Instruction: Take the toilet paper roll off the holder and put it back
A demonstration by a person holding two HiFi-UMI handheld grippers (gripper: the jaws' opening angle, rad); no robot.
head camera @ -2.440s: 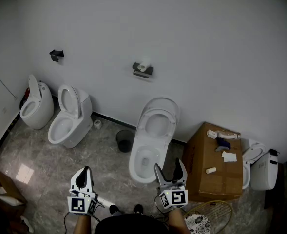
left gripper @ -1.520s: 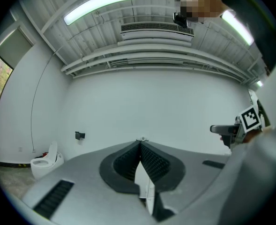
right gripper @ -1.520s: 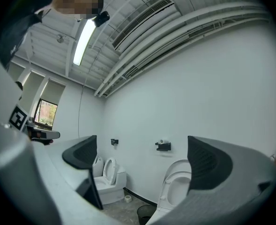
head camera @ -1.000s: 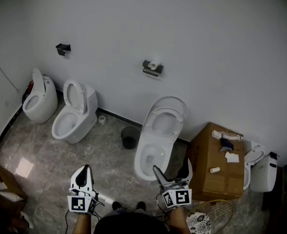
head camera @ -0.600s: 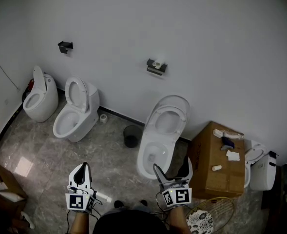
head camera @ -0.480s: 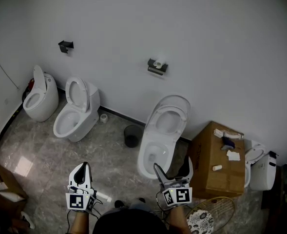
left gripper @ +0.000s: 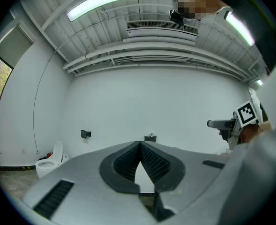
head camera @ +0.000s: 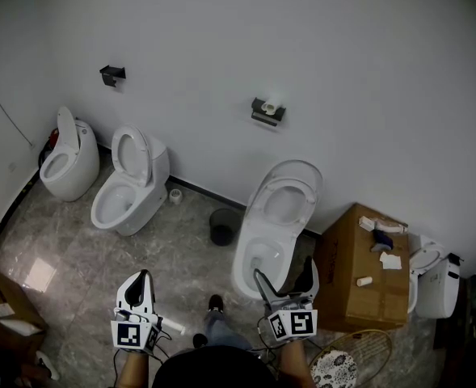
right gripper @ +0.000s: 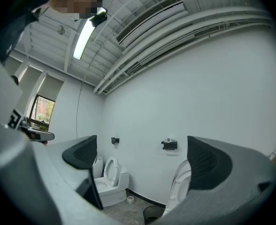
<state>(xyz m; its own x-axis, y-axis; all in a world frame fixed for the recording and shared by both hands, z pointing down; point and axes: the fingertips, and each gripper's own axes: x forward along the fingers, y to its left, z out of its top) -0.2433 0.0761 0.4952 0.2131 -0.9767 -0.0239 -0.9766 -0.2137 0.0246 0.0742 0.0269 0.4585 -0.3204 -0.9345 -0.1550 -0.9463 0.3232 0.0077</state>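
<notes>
Toilet paper roll [head camera: 269,106] sat on far holder [head camera: 263,117], well apart. Left tool [head camera: 143,283] pinched together, empty; right tool [head camera: 284,275] wide, likely readied for it.

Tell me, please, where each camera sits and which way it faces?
Head view: on the person's head, looking steeply down at the toilets and wall; the left hand-held gripper and right hand-held gripper show at the bottom.
Left gripper view: on the left hand-held gripper, looking along its shut jaws at the wall; the right hand-held gripper shows at right.
Right gripper view: on the right hand-held gripper, looking between its open jaws at the wall.
Shared: all three show the holder with the toilet paper roll.
</notes>
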